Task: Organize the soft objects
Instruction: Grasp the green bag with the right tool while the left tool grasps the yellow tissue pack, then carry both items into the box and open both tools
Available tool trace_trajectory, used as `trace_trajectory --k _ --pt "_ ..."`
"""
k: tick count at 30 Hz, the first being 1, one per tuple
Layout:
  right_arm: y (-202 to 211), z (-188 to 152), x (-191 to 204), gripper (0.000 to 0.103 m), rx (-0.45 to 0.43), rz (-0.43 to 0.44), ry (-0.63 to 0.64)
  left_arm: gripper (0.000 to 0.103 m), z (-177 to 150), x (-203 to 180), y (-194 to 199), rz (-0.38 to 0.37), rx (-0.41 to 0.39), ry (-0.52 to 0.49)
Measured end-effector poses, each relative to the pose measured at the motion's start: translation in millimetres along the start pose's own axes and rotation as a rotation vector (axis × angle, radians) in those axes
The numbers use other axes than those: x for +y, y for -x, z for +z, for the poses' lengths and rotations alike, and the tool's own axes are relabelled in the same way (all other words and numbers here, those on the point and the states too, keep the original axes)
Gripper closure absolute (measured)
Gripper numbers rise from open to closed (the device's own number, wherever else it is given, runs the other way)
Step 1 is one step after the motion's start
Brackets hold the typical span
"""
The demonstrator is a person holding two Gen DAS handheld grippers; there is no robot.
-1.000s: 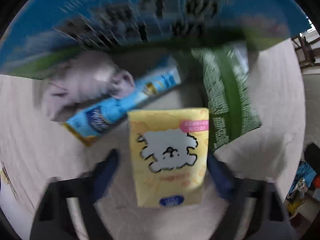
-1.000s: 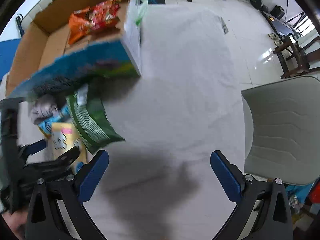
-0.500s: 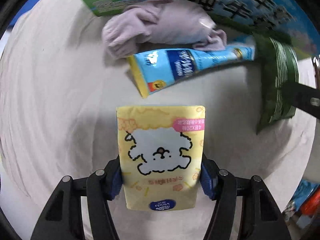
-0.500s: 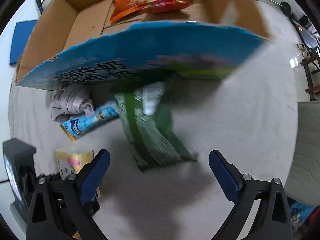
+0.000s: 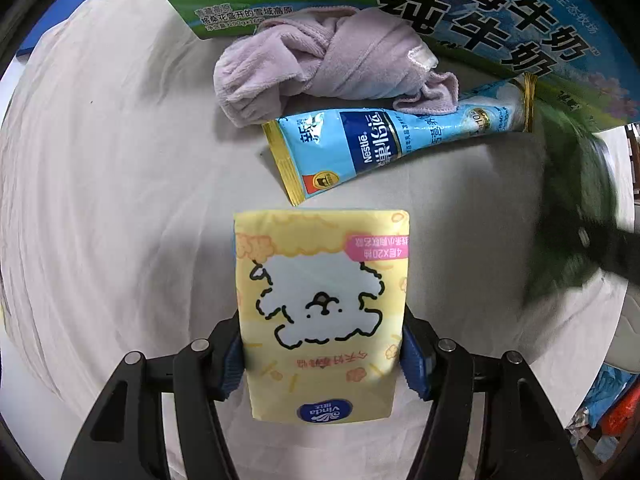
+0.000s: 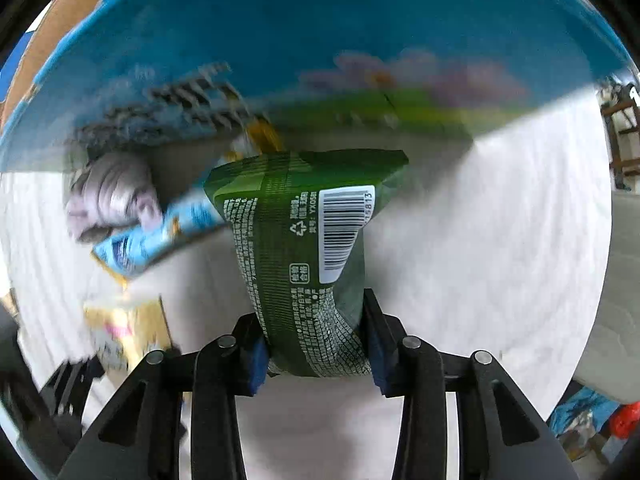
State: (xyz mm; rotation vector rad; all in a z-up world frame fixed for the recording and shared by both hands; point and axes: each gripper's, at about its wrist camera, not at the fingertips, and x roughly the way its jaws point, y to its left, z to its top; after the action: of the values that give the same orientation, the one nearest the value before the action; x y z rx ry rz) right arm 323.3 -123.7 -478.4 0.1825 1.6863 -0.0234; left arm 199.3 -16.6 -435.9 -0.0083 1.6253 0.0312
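Nearest the left wrist camera, the left gripper (image 5: 322,350) is closed on the yellow tissue pack (image 5: 322,312), its blue pads pressing the pack's two long sides low down, so most of the pack sticks out ahead of the fingers over the white-covered bench (image 5: 100,160). In the right wrist view the right gripper (image 6: 316,354) likewise pinches the green pouch (image 6: 304,256) at its lower end, barcode side up; the pouch bends above the pads, as a soft packet held by one end would. Holding each item by its near end probably leaves the far end free to go first into a container (my reading, not something shown). Just beyond the tissue pack lies the light blue Nestle sachet (image 5: 384,144), slanted on the cloth, with the crumpled lilac towel (image 5: 320,64) touching its far side. Behind both stands the blue and green milk carton box (image 5: 500,20), its printed wall forming a backstop against which the loose items are gathered. Whether either held item is clear of the cloth cannot be told.
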Motion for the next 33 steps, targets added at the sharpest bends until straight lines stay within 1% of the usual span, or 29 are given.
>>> trace_trajectory --k 3,8,11,13,16,17,20,22,24,25,27,31,33 --pt "4.6 -19.1 -11.6 0.061 0.039 0.018 0.007 0.042 -6.2 -2.0 3.9 -0.02 0.015 -0.008" --pt "-3.3 -53.2 -31.0 0.061 0.144 0.017 0.014 0.042 -25.8 -14.7 4.8 -0.021 0.042 -0.051" --pt "-14.4 -60.5 -36.7 0.061 0.173 -0.013 0.016 0.042 -30.2 -22.4 -1.2 -0.022 0.063 -0.066" --pt "-23.0 -56.7 -34.1 0.06 0.19 -0.007 -0.005 0.042 -30.9 -26.9 -2.0 -0.018 0.065 -0.076" --pt "-29.6 -50.3 -25.9 0.056 0.194 -0.026 0.004 0.042 -30.1 -32.7 -0.3 -0.021 0.064 -0.089" --pt "-32.6 -52.8 -22.5 0.055 0.196 -0.028 0.009 0.042 -29.6 -34.3 0.2 -0.021 0.062 -0.091" --pt "-35.9 -51.8 -23.4 0.054 0.204 -0.039 0.015 0.042 -25.9 -36.6 -0.5 -0.023 0.066 -0.091" --pt "-42.9 -55.5 -12.7 0.054 0.208 -0.046 0.015 0.042 -25.6 -37.9 0.8 -0.025 0.067 -0.091" --pt "-44.8 -56.5 -6.0 0.057 0.199 -0.049 0.013 0.042 -25.4 -39.0 5.4 -0.03 0.058 -0.094" --pt "-45.9 -57.1 -5.6 0.06 0.193 -0.048 0.014 0.042 -22.2 -37.6 11.2 -0.031 0.054 -0.096" --pt "-44.9 -57.8 -3.3 0.062 0.18 -0.046 0.016 0.042 -21.8 -33.2 18.8 -0.038 0.04 -0.098" --pt "-28.4 -59.0 1.2 0.064 0.149 -0.028 0.018 0.042 -22.7 -25.4 38.5 -0.059 0.012 -0.098" --pt "-15.4 -59.2 4.0 0.064 0.129 -0.011 0.017 0.042 -23.4 -23.3 57.9 -0.072 -0.018 -0.103"
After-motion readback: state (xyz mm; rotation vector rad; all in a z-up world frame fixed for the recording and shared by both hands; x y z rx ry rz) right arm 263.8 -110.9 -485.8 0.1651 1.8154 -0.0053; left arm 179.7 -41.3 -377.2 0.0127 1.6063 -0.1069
